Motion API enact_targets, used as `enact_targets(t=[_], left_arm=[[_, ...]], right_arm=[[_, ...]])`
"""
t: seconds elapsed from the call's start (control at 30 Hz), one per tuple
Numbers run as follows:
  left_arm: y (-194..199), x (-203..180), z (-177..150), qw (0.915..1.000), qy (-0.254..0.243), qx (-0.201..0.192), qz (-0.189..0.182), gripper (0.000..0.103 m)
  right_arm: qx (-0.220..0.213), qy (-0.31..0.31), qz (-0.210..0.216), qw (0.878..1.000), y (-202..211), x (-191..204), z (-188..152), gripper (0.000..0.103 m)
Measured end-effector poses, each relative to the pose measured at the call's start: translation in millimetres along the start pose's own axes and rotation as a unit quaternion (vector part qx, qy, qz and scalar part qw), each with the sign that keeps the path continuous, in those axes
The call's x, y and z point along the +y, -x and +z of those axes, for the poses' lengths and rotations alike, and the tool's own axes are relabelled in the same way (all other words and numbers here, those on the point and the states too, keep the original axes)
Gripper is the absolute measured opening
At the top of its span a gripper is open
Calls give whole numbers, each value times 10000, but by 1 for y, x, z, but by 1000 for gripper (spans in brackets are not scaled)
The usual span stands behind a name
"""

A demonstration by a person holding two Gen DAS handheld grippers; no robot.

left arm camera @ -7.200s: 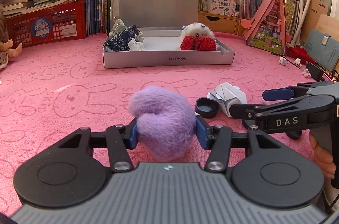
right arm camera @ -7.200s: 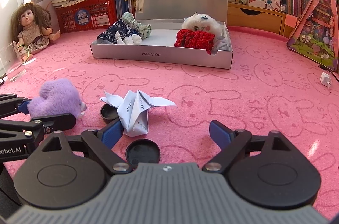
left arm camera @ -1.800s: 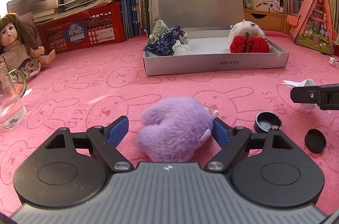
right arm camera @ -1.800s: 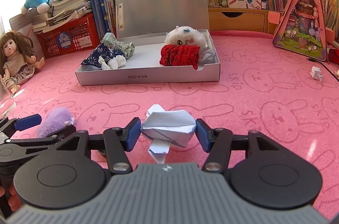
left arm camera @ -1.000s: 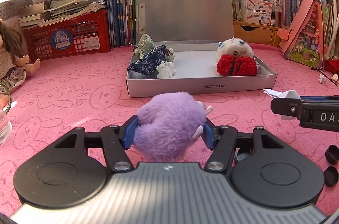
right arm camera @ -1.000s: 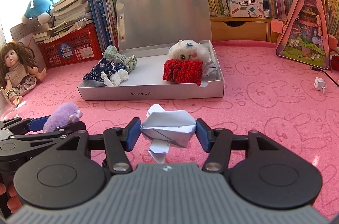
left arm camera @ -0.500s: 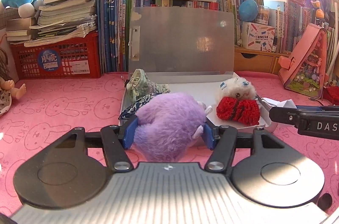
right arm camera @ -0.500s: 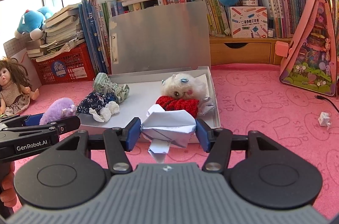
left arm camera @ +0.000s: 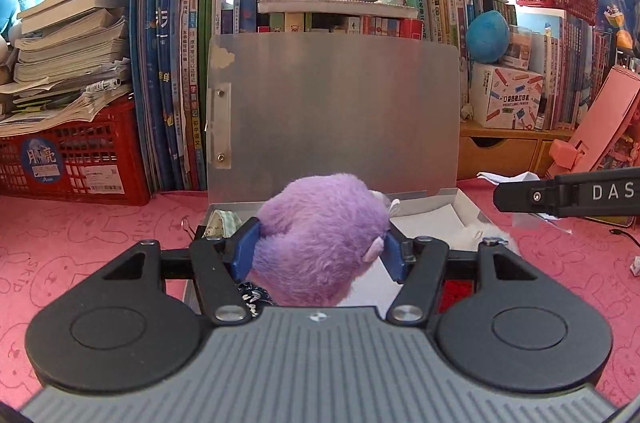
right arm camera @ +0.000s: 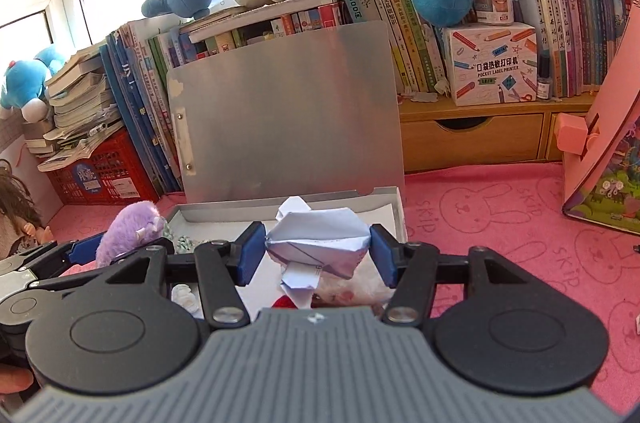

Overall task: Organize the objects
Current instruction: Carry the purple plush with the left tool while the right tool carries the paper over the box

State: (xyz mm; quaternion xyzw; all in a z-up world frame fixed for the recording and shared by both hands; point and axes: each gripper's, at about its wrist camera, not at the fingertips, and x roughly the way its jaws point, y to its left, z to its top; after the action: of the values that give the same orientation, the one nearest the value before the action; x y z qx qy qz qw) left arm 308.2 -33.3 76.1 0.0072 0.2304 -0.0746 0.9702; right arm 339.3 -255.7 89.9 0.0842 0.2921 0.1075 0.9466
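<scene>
So the big shallow grey cardboard box with its lid propped upright (right arm camera: pixel 394 211) is where all this stuff is going, and both grippers hang right over it, loaded. Biggest worry for me is that lid: it leans on the books behind, and if either gripper pushes too far forward it could bump it and tip it down onto the tray. Next, the left gripper (left arm camera: pixel 322 249) is clamped on the fluffy purple plush toy (left arm camera: pixel 320 239), blue pads sunk into the fur on both sides, held above the left half of the box over the blue patterned cloth bundle (left arm camera: pixel 250 297). Fur is squishy, so it might cling to a pad on release and land on the rim or roll out onto the pink bunny-print mat (right arm camera: pixel 500 215). The right gripper (right arm camera: pixel 318 251) is pinched on the folded white paper origami piece (right arm camera: pixel 316 243), above the right half near the red knitted thing (right arm camera: pixel 286 302). Paper is light, so it could crush or flutter off sideways. Also the two grippers are close enough to knock each other.
</scene>
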Motion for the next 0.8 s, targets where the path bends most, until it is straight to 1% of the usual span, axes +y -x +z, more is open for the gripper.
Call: enact_targets(t=[0.1,0.2,0.4,0.53,0.7,0.8], left_arm=[[-24,1,1,9999,2,143,78,67],[-42,3,0,9996,76,252,78,67],[-69,-1,-3,9993,-112,337,88,67],[-86,-4,-3,9984,-152,535,101,67],[-98,-9,-4,9971,-330,671,161,68],[-101,-12,-6,9964,-443,702,186,68]], right_arm=[[100,-137,-91,9998,-22,-10,3,61],[189,-254,-74,9995,-41,-17,4,61],[230,-142,-99,9996,-65,-18,11,61],[298,-94,-136,9994,-79,-20,11,61],[385,-190,-130,9990,-93,-26,8,61],[400,-218,-117,9989,-96,-27,5,63]])
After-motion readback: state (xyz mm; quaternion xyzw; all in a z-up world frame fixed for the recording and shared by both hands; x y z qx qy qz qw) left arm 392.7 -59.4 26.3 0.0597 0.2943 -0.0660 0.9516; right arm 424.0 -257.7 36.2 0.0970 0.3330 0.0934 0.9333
